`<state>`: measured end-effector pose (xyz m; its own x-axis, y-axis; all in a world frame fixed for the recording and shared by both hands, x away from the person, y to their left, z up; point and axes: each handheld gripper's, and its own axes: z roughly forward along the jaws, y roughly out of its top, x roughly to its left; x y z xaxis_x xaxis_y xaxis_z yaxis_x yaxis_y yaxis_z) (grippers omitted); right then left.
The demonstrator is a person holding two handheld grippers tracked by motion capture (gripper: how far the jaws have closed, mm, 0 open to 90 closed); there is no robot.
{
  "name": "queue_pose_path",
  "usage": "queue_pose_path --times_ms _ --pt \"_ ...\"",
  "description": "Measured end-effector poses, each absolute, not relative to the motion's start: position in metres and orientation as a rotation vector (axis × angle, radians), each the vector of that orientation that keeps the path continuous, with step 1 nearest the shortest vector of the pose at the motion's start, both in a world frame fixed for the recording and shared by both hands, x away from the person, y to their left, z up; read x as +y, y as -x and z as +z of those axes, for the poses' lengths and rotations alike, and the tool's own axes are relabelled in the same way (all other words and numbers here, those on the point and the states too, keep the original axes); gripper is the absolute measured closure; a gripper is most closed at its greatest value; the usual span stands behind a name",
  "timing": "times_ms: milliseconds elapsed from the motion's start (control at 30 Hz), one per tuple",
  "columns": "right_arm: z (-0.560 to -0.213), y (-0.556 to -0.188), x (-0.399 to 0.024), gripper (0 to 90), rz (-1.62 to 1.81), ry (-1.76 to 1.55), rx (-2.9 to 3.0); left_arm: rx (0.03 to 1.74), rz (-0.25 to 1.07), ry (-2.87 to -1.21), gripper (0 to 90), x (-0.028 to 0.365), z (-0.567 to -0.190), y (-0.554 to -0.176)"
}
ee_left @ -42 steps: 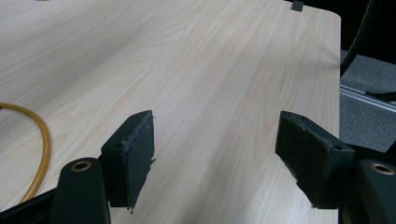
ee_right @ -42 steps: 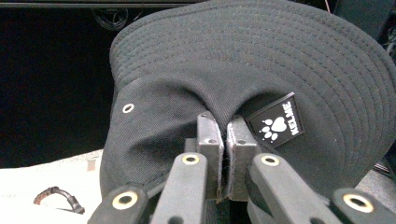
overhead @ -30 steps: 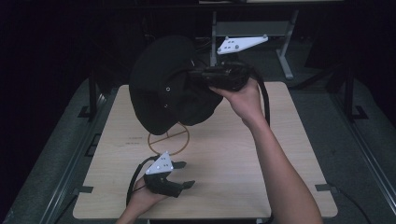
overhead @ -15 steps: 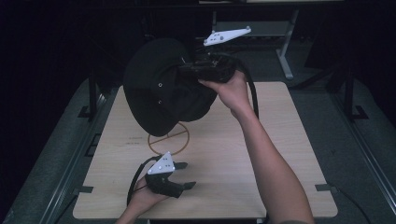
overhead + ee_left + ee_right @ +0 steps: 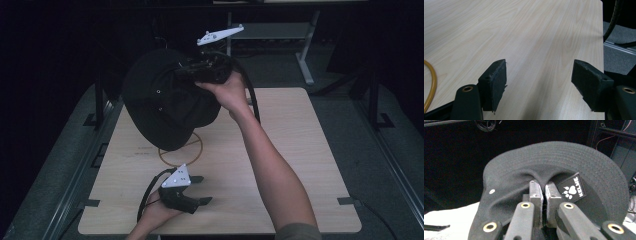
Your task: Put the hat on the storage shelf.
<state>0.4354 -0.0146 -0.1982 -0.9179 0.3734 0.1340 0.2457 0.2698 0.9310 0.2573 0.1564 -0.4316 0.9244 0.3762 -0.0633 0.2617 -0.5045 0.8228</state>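
A black brimmed hat [image 5: 165, 102] hangs in the air over the far left part of the wooden table [image 5: 280, 150]. My right gripper [image 5: 192, 70] is shut on the hat's fabric, lifting it. In the right gripper view the two pads pinch a fold of the hat [image 5: 554, 162] near a small black label with a white paw print [image 5: 572, 188]. My left gripper [image 5: 202, 190] rests low near the table's front edge, open, with nothing between its pads [image 5: 495, 81] and bare wood ahead of it.
An orange ring outline [image 5: 192, 152] is drawn on the table under the hat, seen also as an orange curve [image 5: 432, 82] in the left gripper view. A metal stand [image 5: 305, 55] rises behind the table. Black cables trail from both grippers.
My right gripper has carried the hat to the left and toward the far side of the table. The left gripper has stayed where it was.
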Motion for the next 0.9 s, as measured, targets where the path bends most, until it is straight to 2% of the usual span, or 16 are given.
queue_pose_path --times_ms 667,767,800,900 --pt "-0.207 -0.456 0.042 85.0 1.611 -0.547 2.515 0.44 0.15 -2.118 28.0 0.155 -0.43 -0.258" --pt "-0.208 -0.457 0.051 80.5 1.594 -0.527 2.502 0.436 0.151 -2.113 27.9 0.155 -0.43 -0.257" --pt "-0.208 -0.456 0.053 74.0 1.614 -0.531 2.494 0.428 0.155 -2.12 27.9 0.155 -0.43 -0.257" --pt "-0.211 -0.454 0.054 64.9 1.563 -0.518 2.514 0.425 0.158 -2.125 27.9 0.155 -0.429 -0.255"
